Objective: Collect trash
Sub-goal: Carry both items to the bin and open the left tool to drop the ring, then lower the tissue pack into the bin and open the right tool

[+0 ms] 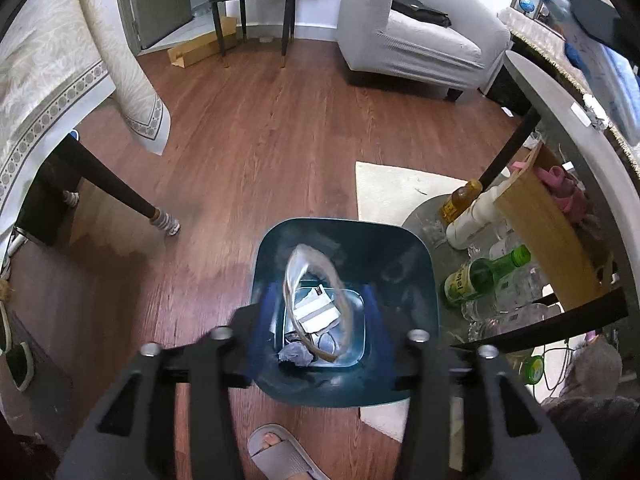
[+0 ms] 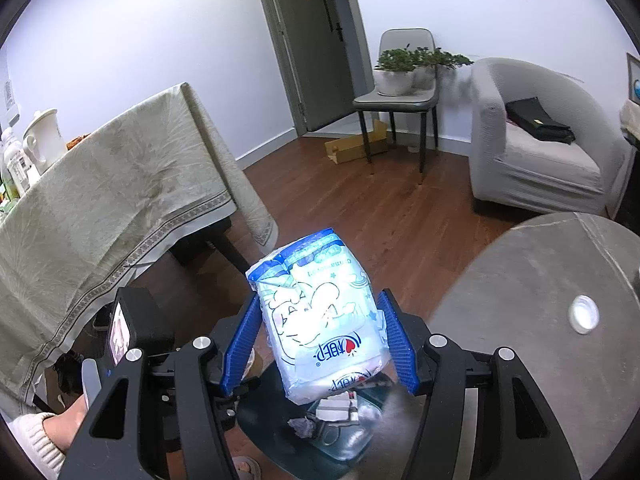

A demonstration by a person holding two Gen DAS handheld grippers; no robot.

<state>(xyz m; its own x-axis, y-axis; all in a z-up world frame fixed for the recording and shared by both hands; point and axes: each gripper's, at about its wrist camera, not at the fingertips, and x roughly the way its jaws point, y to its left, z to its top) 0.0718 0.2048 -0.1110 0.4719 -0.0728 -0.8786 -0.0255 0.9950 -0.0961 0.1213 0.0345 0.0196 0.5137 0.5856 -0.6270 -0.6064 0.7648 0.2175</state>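
Currently we hold one soft, light, blue-and-white plastic tissue pack (image 2: 320, 316), crushable and slick, clamped across its middle by our right gripper (image 2: 320, 340) above the dark teal plastic bin (image 1: 344, 240), while our left gripper (image 1: 320, 332) hangs spread apart, empty.

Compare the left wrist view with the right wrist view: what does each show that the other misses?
Only the left wrist view shows the bottles on the shelf under the round table and a blurred ring-shaped item above the bin, with the left gripper open.

Only the right wrist view shows the right gripper clamping the blue-and-white tissue pack between its blue fingers, plus the potted plants.

Both show the dark teal trash bin, the grey armchair and the cloth-covered table.
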